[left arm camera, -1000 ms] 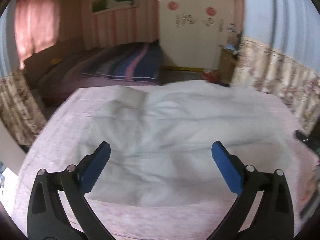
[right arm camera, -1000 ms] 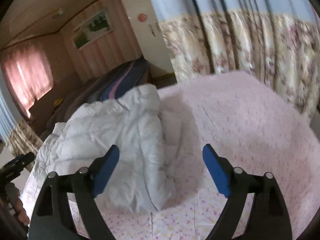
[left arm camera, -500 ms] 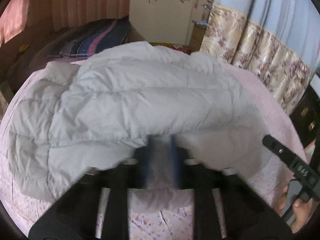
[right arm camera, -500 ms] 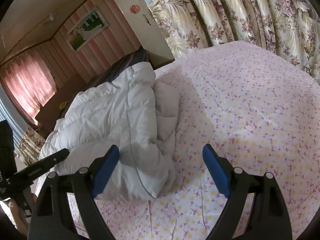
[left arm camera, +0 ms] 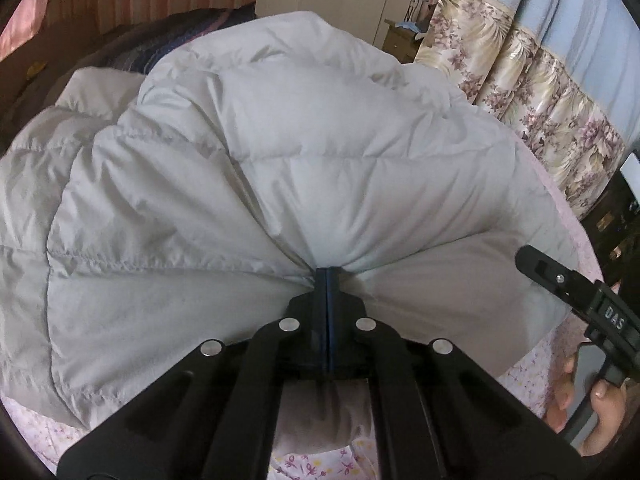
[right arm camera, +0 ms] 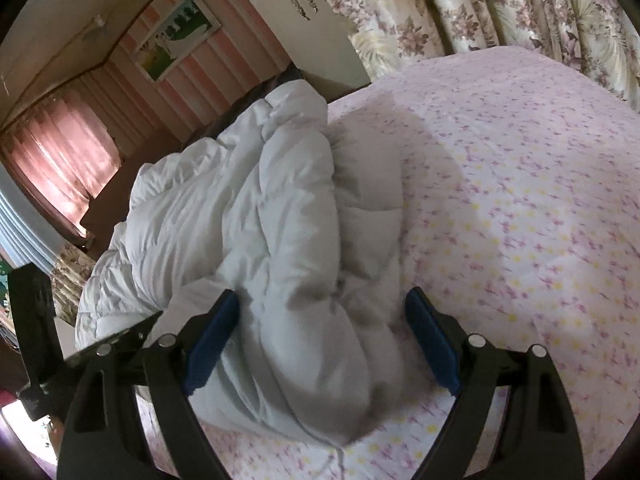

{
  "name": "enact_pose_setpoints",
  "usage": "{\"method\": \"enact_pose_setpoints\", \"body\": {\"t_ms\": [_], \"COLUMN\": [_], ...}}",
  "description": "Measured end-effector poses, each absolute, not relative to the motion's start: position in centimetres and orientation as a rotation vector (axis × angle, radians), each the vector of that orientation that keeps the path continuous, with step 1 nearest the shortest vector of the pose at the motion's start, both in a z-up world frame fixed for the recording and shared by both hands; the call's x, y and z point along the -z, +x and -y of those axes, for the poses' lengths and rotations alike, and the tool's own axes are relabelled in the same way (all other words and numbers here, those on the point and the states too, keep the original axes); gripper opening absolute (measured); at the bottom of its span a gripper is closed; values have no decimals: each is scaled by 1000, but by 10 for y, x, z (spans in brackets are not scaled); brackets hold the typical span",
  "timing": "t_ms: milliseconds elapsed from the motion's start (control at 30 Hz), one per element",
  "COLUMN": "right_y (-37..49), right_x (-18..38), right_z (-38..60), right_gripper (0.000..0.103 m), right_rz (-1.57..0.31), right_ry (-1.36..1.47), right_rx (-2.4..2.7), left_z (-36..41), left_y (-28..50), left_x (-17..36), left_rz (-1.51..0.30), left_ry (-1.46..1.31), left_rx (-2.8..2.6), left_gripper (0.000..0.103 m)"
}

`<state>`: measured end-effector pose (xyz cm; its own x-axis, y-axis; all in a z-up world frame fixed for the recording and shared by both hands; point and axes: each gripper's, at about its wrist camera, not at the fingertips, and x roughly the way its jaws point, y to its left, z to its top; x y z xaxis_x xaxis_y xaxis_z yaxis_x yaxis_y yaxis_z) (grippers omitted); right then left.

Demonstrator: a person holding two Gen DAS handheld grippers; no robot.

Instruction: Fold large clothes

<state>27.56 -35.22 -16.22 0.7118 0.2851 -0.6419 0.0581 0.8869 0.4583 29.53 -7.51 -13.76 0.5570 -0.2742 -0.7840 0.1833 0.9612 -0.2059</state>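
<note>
A bedroom with pink striped walls, floral curtains (right arm camera: 500,4) and a bed spread with a pink flowered sheet (right arm camera: 520,200) sets the scene. The left gripper (left arm camera: 327,280) has its blue-padded jaws pressed together on a pinch of the white quilted down jacket (left arm camera: 280,168), the fabric gathering into radiating creases right at the fingertips. From that pinch the jacket fans out ahead of and to both sides of the jaws, filling most of the left wrist view, with its near edge lying on the sheet just below the gripper's black linkage. Off to the right of the closed jaws, the black body of the right gripper (left arm camera: 576,296) reaches in, with the person's right hand (left arm camera: 588,396) wrapped around its handle. In the right wrist view, the right gripper (right arm camera: 320,344) stands with its jaws spread wide, and a bunched, folded-over end of the jacket (right arm camera: 288,248) sits between the two blue pads; whether the pads touch it cannot be told. Beyond the jaws the jacket runs away to the upper left toward a red-curtained window (right arm camera: 64,152). To the right of the jaws lies bare sheet up to the curtains, and a framed picture (right arm camera: 176,36) hangs on the far wall.
</note>
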Motion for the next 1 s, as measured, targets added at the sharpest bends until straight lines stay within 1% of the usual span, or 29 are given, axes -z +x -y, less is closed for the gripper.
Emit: {"method": "enact_pose_setpoints", "body": {"t_ms": [100,133,167,233,300,333,467,500,533,600,633,733,867,1000], "right_y": [285,289,293,299,304,305,309,306,305,300,296,289,287,285], "right_x": [162,162,162,162,163,163,166,166,161,147,135,104,78,55], "right_z": [346,342,338,334,333,333,332,333,332,328,321,294,260,233], "right_gripper": [85,83,79,55,49,48,51,47,37,29,27,24,24,23], "right_rz": [-776,-780,-782,-784,-787,-787,-785,-777,-750,-691,-657,-600,-577,-558], "right_ry": [475,474,475,494,520,529,583,596,599,576,549,430,317,258], "right_rx": [-141,-152,-167,-209,-224,-229,-226,-228,-235,-268,-293,-350,-391,-402], "left_z": [72,72,71,70,68,68,68,69,71,70,70,66,53,28], "left_y": [295,295,294,294,295,295,296,296,298,298,298,303,305,289], "left_x": [138,138,139,140,141,142,142,142,142,142,142,142,141,117], "left_rz": [-947,-946,-945,-945,-948,-949,-951,-950,-949,-950,-952,-966,-966,-941], "left_ry": [-115,-111,-106,-101,-106,-109,-98,-92,-86,-80,-82,-124,-187,-199], "left_rx": [280,282,284,285,285,286,282,281,281,282,284,301,336,335], "left_gripper": [2,2,2,2,2,2,2,2,2,2,2,2,2,1]}}
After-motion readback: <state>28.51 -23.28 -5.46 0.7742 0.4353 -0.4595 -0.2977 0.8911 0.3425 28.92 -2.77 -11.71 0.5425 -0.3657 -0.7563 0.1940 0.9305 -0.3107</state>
